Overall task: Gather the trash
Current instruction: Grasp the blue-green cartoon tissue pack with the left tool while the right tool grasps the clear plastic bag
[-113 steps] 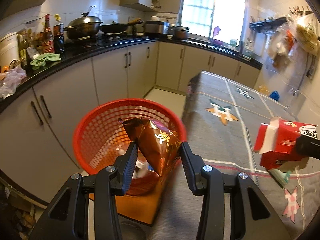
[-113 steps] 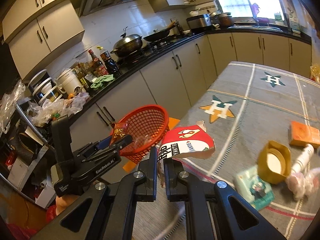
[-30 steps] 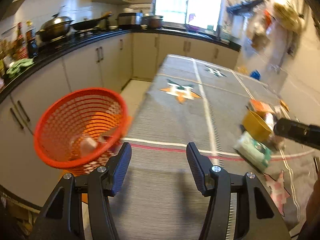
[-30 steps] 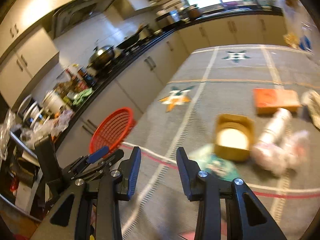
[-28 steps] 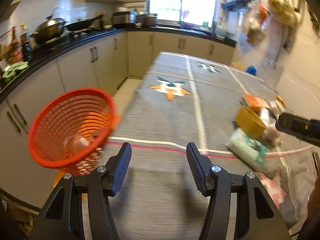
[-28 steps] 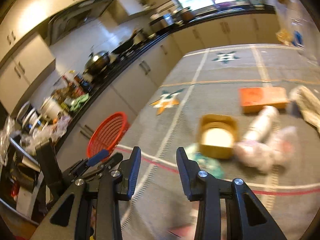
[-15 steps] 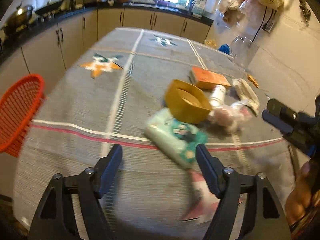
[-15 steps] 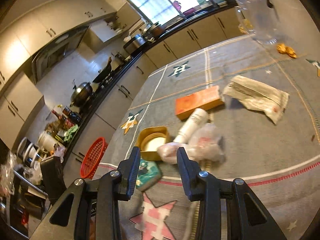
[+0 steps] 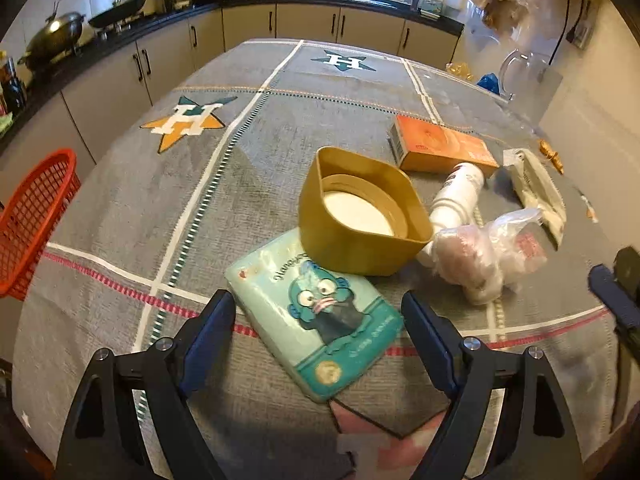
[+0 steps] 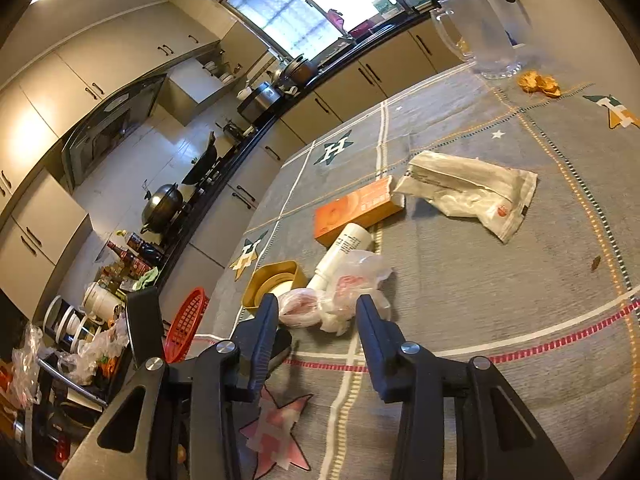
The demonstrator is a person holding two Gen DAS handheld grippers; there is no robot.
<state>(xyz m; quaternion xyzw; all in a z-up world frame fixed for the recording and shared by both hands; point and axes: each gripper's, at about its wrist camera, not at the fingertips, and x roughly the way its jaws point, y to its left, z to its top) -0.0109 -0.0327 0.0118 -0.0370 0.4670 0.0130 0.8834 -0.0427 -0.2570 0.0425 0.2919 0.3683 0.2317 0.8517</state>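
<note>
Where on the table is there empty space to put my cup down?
Bare cloth lies between the red basket and the yellow tub, around the orange star. It is crowded where the tub, teal packet, white bottle, plastic bag and orange box huddle together.

The worktop (image 9: 248,184) is covered by a grey cloth with stars and stripes. Toward its right edge a cluster of litter is seen: a teal packet (image 9: 316,316) lying flat, a yellow tub (image 9: 360,216) partly resting on it, a white bottle (image 9: 456,196), a crumpled clear bag (image 9: 488,252), an orange box (image 9: 440,148) and a white wrapper (image 9: 536,188). A glass jug (image 10: 484,32) stands at the far right corner.
</note>
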